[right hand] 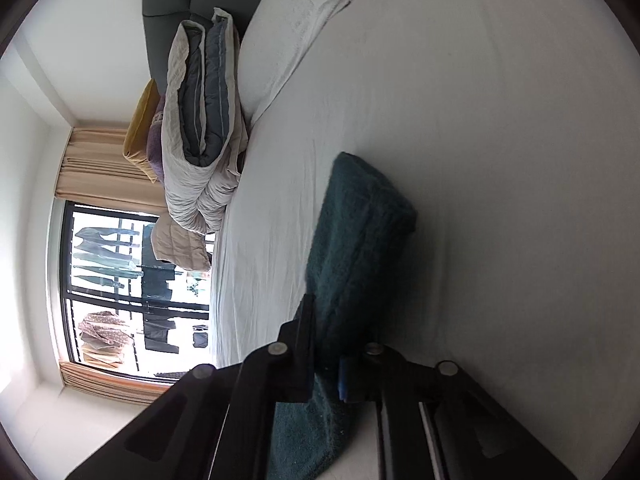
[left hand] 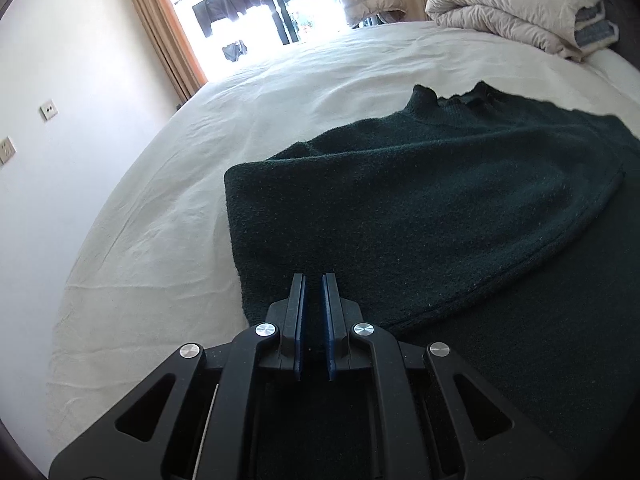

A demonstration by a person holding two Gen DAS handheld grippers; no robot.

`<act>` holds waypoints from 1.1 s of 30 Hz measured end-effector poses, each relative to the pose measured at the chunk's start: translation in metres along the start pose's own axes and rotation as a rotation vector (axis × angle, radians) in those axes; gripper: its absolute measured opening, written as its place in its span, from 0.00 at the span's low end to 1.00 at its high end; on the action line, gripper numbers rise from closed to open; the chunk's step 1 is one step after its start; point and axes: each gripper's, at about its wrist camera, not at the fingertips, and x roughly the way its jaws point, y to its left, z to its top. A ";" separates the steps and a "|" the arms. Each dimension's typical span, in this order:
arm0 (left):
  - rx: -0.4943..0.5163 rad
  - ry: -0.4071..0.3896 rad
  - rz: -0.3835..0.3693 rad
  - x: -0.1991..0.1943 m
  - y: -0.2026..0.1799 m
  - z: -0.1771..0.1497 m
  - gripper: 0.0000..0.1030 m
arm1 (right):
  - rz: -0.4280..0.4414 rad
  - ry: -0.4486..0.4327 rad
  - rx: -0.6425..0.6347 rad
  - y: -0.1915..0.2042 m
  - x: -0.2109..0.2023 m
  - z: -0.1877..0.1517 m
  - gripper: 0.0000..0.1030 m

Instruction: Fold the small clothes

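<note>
A dark green knit sweater [left hand: 420, 200] lies on the white bed sheet [left hand: 200, 184], its left side folded over and its collar pointing away. My left gripper [left hand: 314, 280] hovers over the sweater's near left part. Its blue pads stand a narrow gap apart with no cloth between them. In the right wrist view, rolled on its side, my right gripper [right hand: 332, 320] is shut on a fold of the same sweater [right hand: 356, 232]. The cloth runs between the fingers and away over the sheet [right hand: 480, 160].
A rolled beige and grey duvet [left hand: 516, 12] lies at the bed's far right, also in the right wrist view [right hand: 200, 128], with cushions [right hand: 144, 136] behind it. A window with curtains [right hand: 100, 280] and a white wall with sockets [left hand: 48, 110] stand beyond the bed.
</note>
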 end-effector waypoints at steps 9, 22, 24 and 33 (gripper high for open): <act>-0.284 -0.082 -0.332 -0.044 0.020 0.016 0.74 | -0.006 0.084 -0.456 0.121 0.003 -0.078 0.09; -0.731 0.172 -0.995 -0.006 -0.016 0.049 0.80 | 0.013 0.131 -1.791 0.194 0.012 -0.450 0.08; -0.744 0.212 -1.051 0.002 -0.027 0.054 0.80 | 0.001 0.095 -1.865 0.186 0.010 -0.466 0.08; -0.818 0.346 -1.152 0.040 -0.063 0.050 0.80 | 0.002 0.032 -1.955 0.174 -0.003 -0.489 0.08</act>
